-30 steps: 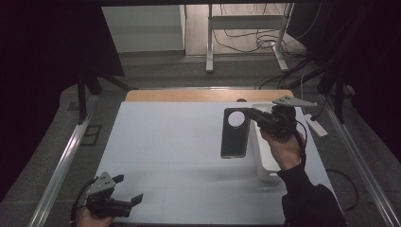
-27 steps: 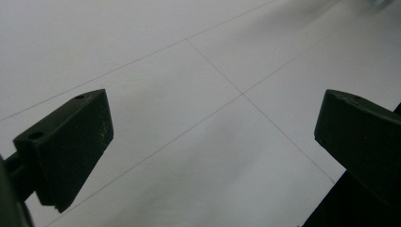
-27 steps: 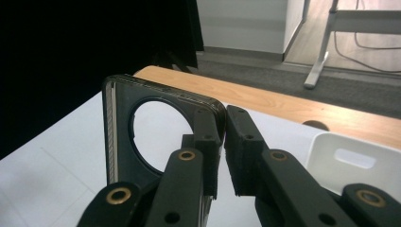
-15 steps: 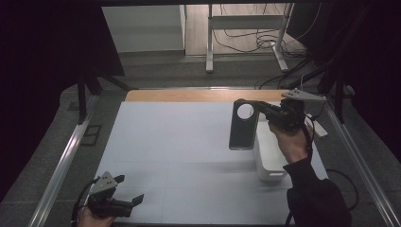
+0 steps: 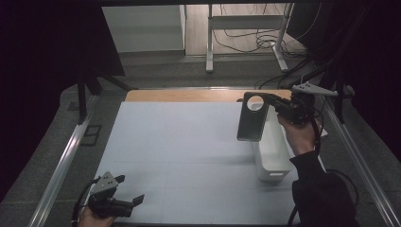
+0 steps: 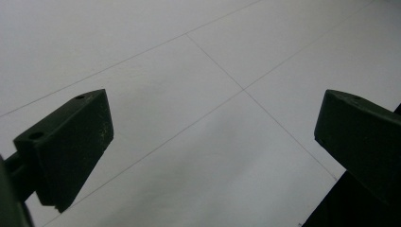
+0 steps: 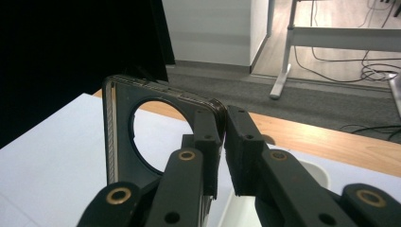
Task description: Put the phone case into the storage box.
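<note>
As the dark phone case (image 5: 252, 117) swung clear of the white bin (image 5: 273, 158), it had shifted toward the upper right of the high view compared with a second before, when it hung lower and more to the left over the pale surface (image 5: 179, 151). It dangled upright in the air, its round camera opening uppermost, its lower end just above the bin's left rim and touching nothing. The change suggested a lift-and-carry stage, with the case not yet set down anywhere.

The right hand-held gripper (image 5: 278, 105) was pinching the case by its top corner, jaws pressed nearly together on the thin edge; the right gripper view showed the case (image 7: 142, 137) clamped at the pads (image 7: 208, 142), the round cut-out left of centre. The person's right forearm rose from the lower right of the frame, wrist bent so the gripper lay roughly level, pointing left.

At the lower left, the left hand-held gripper (image 5: 128, 202) had kept its place, resting low over the surface with its jaws spread wide and empty.
</note>
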`<state>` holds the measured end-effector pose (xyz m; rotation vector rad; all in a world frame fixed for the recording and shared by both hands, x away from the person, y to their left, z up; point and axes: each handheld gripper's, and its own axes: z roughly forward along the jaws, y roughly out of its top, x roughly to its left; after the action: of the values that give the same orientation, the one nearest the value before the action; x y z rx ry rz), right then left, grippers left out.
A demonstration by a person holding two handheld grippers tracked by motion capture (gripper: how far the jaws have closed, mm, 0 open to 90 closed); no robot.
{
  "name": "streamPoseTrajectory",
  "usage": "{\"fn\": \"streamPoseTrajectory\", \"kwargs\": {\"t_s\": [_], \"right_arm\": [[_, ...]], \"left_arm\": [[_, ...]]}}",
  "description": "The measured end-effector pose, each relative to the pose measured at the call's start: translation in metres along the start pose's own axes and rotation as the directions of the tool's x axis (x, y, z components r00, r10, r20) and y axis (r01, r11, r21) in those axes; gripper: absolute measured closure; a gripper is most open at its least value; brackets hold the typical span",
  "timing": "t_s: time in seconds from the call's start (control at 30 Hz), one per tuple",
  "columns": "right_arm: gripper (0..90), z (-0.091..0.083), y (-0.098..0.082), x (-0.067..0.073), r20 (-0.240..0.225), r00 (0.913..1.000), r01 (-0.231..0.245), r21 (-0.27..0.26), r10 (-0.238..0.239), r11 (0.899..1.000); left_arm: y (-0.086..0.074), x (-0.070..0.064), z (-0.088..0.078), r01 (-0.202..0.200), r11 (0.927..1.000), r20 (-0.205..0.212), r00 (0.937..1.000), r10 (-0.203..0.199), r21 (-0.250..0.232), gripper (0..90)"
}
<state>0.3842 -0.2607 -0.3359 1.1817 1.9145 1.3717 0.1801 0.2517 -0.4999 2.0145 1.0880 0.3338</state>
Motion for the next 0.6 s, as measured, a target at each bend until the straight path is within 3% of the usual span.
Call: {"fn": "streamPoseTrajectory", "kwargs": {"t_s": [0.6], "right_arm": [[83.4, 0.001, 0.015, -0.037, 0.050, 0.9987, 0.007, -0.037, -0.005, 0.999]], "left_arm": [[0.000, -0.001, 0.001, -0.006, 0.9999, -0.001, 1.0000, 0.006, 0.009, 0.0]]}}
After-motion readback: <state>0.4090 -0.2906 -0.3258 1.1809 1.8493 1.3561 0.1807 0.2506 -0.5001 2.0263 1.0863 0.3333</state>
